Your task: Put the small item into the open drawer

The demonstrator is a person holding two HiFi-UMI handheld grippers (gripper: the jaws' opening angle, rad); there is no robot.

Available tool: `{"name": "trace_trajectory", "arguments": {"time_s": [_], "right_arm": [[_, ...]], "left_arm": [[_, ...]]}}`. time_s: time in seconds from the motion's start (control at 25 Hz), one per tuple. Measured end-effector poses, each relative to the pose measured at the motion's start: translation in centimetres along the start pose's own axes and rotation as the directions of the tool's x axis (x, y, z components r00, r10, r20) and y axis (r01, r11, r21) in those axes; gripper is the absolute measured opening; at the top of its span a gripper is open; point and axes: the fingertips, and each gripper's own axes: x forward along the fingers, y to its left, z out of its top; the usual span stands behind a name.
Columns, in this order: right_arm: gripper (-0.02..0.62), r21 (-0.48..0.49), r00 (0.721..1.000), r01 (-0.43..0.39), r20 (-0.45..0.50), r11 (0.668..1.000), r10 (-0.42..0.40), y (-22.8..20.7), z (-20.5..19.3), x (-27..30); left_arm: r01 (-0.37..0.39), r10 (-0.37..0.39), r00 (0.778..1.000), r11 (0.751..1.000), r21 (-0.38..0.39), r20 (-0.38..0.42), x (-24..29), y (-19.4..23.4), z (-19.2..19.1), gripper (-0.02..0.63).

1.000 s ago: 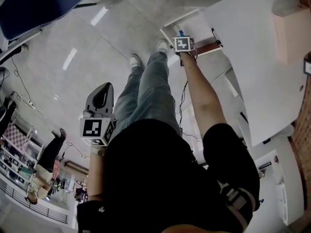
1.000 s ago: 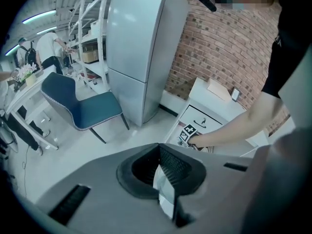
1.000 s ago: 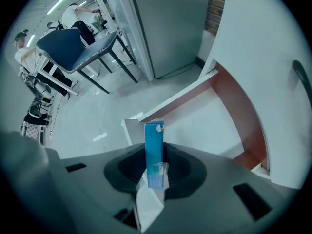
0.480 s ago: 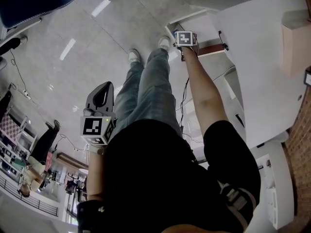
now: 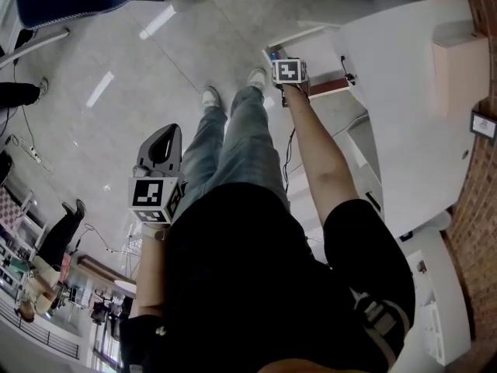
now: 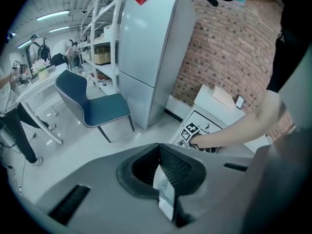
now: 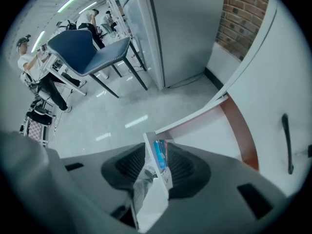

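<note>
White flat pack (image 7: 159, 156), blue print, between spread ribbed jaws of right gripper (image 7: 157, 149), left gripper (image 6: 159, 152) jaws pressed together

The small item (image 7: 160, 155) is found between the jaws of the right gripper (image 7: 157, 143), over the left edge of the open drawer (image 7: 214, 130). To the right of the drawer the cabinet (image 5: 404, 107) is placed, with a box (image 5: 462, 57) on its top. Beyond the drawer a refrigerator (image 7: 185, 28) is seen, and beyond the drawer to the left a chair (image 7: 87, 50). The left gripper (image 6: 158, 147) is held well to the left of the drawer.
</note>
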Motion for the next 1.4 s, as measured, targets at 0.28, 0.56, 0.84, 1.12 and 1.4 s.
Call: {"name": "trace_trajectory", "arguments": {"time_s": [0.28, 0.56, 0.84, 1.12, 1.4], "right_arm": [[0.056, -0.049, 0.992, -0.013, 0.126, 0.999, 0.019, 4.6, 2.7, -6.3], [0.012, -0.114, 0.956, -0.053, 0.281, 0.992, 0.083, 9.3, 6.2, -14.4], [0.011, -0.183, 0.884, -0.1, 0.435, 0.978, 0.172, 13.0, 9.1, -24.1], [0.011, -0.273, 0.801, -0.099, 0.549, 0.957, 0.24, 16.0, 10.7, -34.0], [0.011, -0.314, 0.709, -0.069, 0.652, 0.947, 0.268, 18.1, 11.2, -43.0]], "left_arm": [[-0.014, 0.015, 0.995, 1.0, -0.004, 0.098, -2.8, 0.9, 2.0, 0.003], [-0.025, 0.024, 0.979, 1.0, 0.004, 0.201, -5.4, 1.8, 4.4, 0.003], [-0.022, 0.012, 0.951, 0.999, 0.03, 0.31, -7.4, 2.4, 6.8, 0.003], [0.005, -0.034, 0.914, 0.997, 0.073, 0.405, -9.8, 2.6, 10.2, 0.003], [0.082, -0.151, 0.845, 0.985, 0.154, 0.514, -13.7, 2.1, 14.4, 0.003]]}}
